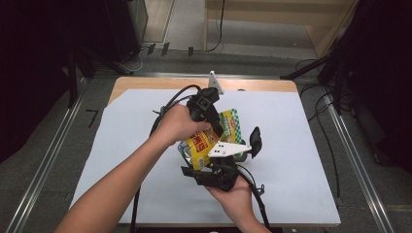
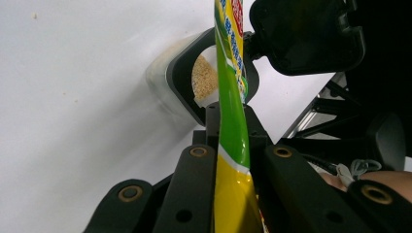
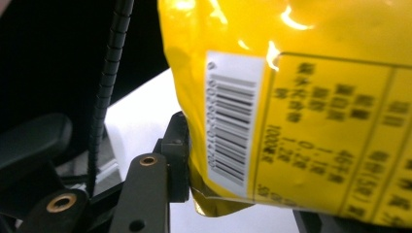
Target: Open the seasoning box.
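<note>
A yellow and green snack bag [image 1: 201, 143] is held up over the white sheet between both grippers. My left gripper [image 1: 217, 130] comes down from above and is shut on the bag's green edge [image 2: 233, 136], which runs straight up between its jaws [image 2: 232, 116]. My right gripper [image 1: 223, 156] reaches up from below with the bag's yellow barcode side [image 3: 301, 121] between its jaws [image 3: 243, 194]. Its left pad [image 3: 177, 155] presses the bag, and the other jaw is mostly hidden under it. Beyond the bag lies a clear container [image 2: 158, 82] with beige grains inside.
A white sheet [image 1: 301, 145] covers most of the wooden table [image 1: 145, 83]. The right gripper's black jaw pad [image 2: 306, 34] hangs close beside the container. Cables and metal rails run along the floor at the right, and dark equipment stands at the left.
</note>
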`<state>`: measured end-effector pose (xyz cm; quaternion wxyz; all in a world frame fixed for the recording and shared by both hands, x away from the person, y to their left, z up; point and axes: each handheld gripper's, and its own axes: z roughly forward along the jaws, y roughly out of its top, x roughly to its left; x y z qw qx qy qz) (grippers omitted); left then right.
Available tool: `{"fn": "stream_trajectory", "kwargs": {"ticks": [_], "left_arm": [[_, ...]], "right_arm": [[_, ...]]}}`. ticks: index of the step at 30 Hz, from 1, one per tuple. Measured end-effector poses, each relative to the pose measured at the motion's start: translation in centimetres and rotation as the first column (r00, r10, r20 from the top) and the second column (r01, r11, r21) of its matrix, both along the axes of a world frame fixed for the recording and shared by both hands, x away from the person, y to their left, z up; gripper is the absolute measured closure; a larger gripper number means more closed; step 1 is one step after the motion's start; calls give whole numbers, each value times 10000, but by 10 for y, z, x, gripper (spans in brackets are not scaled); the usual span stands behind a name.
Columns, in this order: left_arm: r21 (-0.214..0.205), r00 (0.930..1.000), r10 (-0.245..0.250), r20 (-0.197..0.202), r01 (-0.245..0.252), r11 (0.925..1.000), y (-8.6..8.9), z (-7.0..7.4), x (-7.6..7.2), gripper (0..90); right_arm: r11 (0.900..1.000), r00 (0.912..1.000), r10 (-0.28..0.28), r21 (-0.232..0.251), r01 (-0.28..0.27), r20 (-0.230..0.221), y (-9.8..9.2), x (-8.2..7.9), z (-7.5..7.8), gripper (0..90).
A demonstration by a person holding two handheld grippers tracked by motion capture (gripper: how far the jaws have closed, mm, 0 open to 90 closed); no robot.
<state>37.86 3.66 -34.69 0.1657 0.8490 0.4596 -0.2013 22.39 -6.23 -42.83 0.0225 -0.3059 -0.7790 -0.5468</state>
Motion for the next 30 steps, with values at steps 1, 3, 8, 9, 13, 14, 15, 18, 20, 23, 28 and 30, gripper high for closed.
{"fn": "stream_trajectory", "kwargs": {"ticks": [1, 3, 8, 9, 13, 14, 15, 18, 20, 23, 28, 30], "left_arm": [[-17, 10000, 25, -8, -25, 10000, 0, 0, 0, 875], [-36, 10000, 66, -48, -66, 10000, 1, -1, 0, 876], [-106, 10000, 48, 16, -48, 9999, 0, -1, 0, 875], [-119, 10000, 40, 10, -40, 9999, 0, -1, 0, 874], [-191, 10000, 41, 12, -41, 9998, 1, -1, 1, 870], [-211, 10000, 63, -12, -63, 9998, 2, -1, 1, 869], [-217, 10000, 58, -14, -58, 9997, 2, -1, 1, 869], [-236, 10000, 91, 8, -91, 9997, 2, -2, 1, 869], [-226, 9999, 129, -19, -129, 9997, 3, -2, 2, 869], [-141, 9998, 199, -24, -199, 9997, 3, -3, 3, 868], [-68, 9996, 277, -14, -277, 9996, 3, -2, 3, 867], [-57, 9995, 312, -5, -312, 9995, 3, -1, 2, 865]], "right_arm": [[9999, 9999, -28, -130, 30, 110, 1, -1, 0, 616], [9997, 9998, -50, -228, 55, 180, 2, -1, 0, 618], [9996, 9998, -144, -261, 147, 119, 1, -1, 0, 631], [9995, 9998, -160, -256, 163, 130, 1, -1, 0, 633], [9998, 9998, -188, -92, 189, 16, 0, 0, 0, 639], [9998, 9998, -191, -67, 191, 14, 0, 0, 0, 639], [9998, 9998, -192, -57, 192, -13, 0, 0, 0, 639], [9998, 9998, -191, -42, 191, -9, 0, -1, 0, 637], [9998, 9998, -174, -39, 174, -13, 0, -1, 0, 634], [9999, 9999, -150, -58, 150, 16, 1, -1, -1, 625], [9998, 9999, -153, -81, 153, 1, 2, 0, -1, 623], [9999, 9999, -137, -25, 137, -85, 3, 1, -1, 631]]}}
